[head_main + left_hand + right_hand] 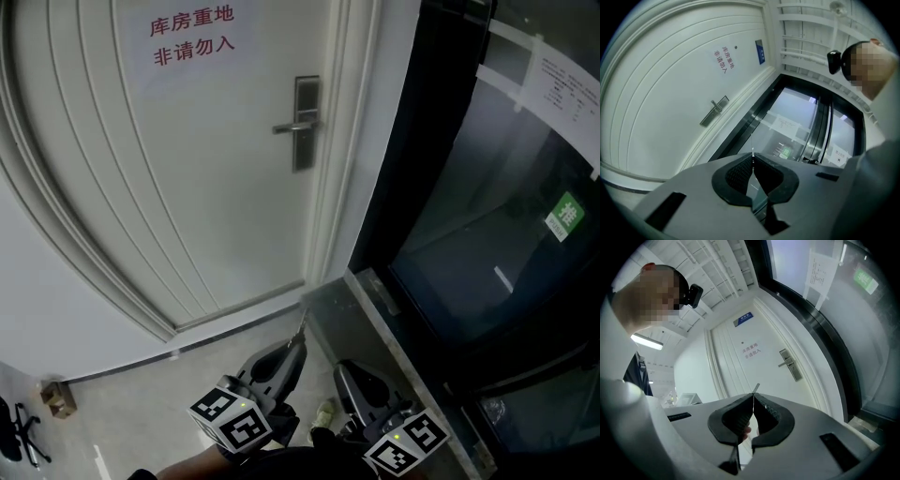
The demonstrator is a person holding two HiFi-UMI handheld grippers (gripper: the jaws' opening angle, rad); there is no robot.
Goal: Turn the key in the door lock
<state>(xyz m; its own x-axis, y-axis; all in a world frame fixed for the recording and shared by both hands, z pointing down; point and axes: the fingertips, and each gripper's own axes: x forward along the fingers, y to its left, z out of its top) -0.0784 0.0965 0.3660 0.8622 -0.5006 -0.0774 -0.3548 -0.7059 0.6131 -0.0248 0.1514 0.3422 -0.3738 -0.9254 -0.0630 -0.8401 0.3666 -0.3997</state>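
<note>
Left gripper (753,163): jaws closed, pinching a thin metal key (753,152) whose blade stands out past the tips. Right gripper (753,401): jaws likewise drawn together, with a grey sliver (756,388) projecting from the seam at the tips; its identity cannot be determined. A fingertip (746,430) shows behind the right jaws. In the head view both grippers sit low at 6 o'clock, left beside right, over a pale floor (141,412). The white door (187,169) is closed and fills the view from 9 to 12 o'clock. Its lock plate (306,122) is mounted near the door's right edge at 12 o'clock, with the lever handle (292,126) pointing toward 9 o'clock. The key is well apart from the lock plate and is not inserted. A red-lettered sign (192,36) is on the door at 11 o'clock. A dark glass panel (487,244) with a green sticker (565,216) occupies the 3 o'clock side.
</note>
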